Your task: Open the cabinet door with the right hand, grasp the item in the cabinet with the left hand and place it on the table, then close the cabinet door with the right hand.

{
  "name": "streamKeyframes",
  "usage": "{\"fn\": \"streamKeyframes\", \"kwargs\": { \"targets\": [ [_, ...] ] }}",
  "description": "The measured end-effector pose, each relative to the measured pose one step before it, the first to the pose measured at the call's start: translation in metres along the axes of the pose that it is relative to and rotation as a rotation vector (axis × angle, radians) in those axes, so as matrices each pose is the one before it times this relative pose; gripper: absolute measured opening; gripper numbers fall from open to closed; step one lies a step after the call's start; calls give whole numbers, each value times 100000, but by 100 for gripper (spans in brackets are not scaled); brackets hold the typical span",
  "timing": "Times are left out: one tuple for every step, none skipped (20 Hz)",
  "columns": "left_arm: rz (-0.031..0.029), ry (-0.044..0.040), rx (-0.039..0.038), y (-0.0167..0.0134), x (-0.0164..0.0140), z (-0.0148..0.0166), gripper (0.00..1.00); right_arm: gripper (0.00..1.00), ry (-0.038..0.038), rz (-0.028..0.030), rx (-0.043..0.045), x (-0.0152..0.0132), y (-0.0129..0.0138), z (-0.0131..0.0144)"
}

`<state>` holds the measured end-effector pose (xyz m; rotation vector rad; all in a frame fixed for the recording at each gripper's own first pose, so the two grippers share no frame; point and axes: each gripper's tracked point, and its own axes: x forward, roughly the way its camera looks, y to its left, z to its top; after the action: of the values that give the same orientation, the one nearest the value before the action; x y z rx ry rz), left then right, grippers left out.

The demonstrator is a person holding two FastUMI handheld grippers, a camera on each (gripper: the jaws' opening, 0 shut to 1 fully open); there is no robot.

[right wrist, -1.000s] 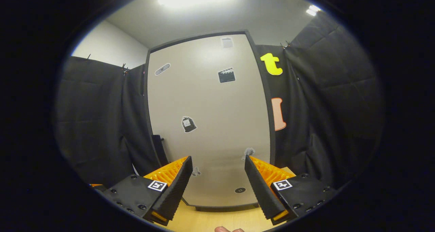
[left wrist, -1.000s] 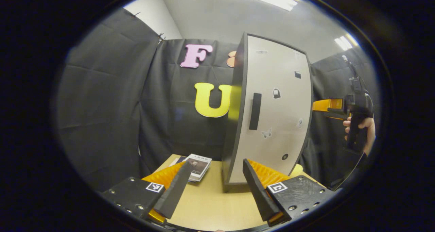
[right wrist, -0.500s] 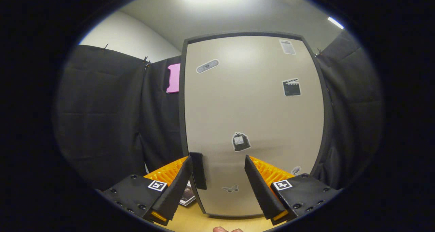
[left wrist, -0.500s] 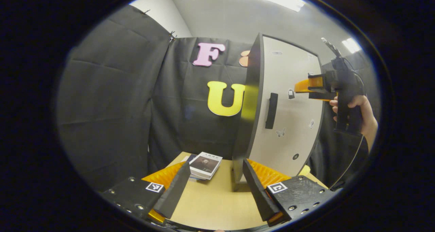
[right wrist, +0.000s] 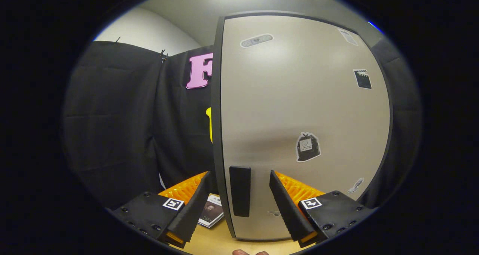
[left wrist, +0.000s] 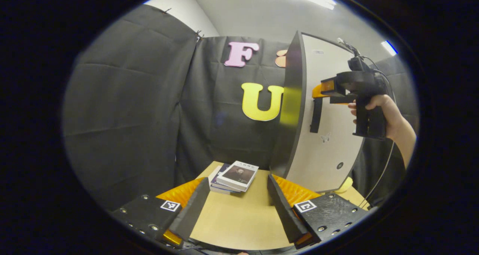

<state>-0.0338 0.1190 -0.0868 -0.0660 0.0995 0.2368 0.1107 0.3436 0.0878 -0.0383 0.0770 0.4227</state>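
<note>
Sliding across the door from its plain middle, the right gripper (right wrist: 237, 206) now has the black handle (right wrist: 240, 190) framed between its spread fingers, jaws wide and nothing clamped. From the left gripper view, the right gripper's tip sits right at the handle's upper end, with the hand (left wrist: 385, 113) behind it. The cabinet door (right wrist: 303, 109) is a smooth, matte beige slab with a dark edge band and small stickers; the handle is a flat upright bar near the door's left edge. The item inside is hidden while the door is shut. Risk ahead: a shallow bite on that slim bar could slip off on the pull. The left gripper (left wrist: 237, 206) waits open over the pale wooden table (left wrist: 239, 217), books (left wrist: 235, 176) just ahead.
</note>
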Motion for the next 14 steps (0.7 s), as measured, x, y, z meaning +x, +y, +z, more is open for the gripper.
{"fn": "streamKeyframes", "kwargs": {
  "targets": [
    [616,851,-789,270,105,-389,91,97,586,-1321,-243,465,-39,-424],
    [59,594,-409,103,145,-255,94,92,745,-1536,-455,453,-130,-410],
    [-10,674,-15,43,87,-399,95,92,1029,-1257,-643,541,-20,-570],
    [115,813,290,116,186,-389,94,92,1573,-1398,-229,465,-227,-557],
    [201,869,407,186,110,-470,94,92,1546,-788,265,382,-142,-557],
    [218,694,367,119,166,-459,91,97,1256,-323,811,237,14,-384],
    [162,483,147,140,-6,-173,95,97,644,475,531,296,119,-400],
    [97,559,32,119,-13,-296,95,92,426,-1010,-159,120,-58,-168],
    [-143,586,5,102,51,-281,95,93,584,-864,-215,6,-152,-236],
    [-121,563,142,103,40,-269,95,93,-227,-94,250,83,48,169],
    [153,324,188,175,23,-80,95,94,-127,-805,373,-57,-50,-241],
    [13,170,157,78,-42,-133,95,72,-76,-313,552,165,-74,-37],
    [45,45,188,67,-51,57,95,63,333,-425,935,95,-99,-85],
    [18,29,219,58,-42,-215,95,55,642,2195,1962,-16,345,-142]
  ]
}}
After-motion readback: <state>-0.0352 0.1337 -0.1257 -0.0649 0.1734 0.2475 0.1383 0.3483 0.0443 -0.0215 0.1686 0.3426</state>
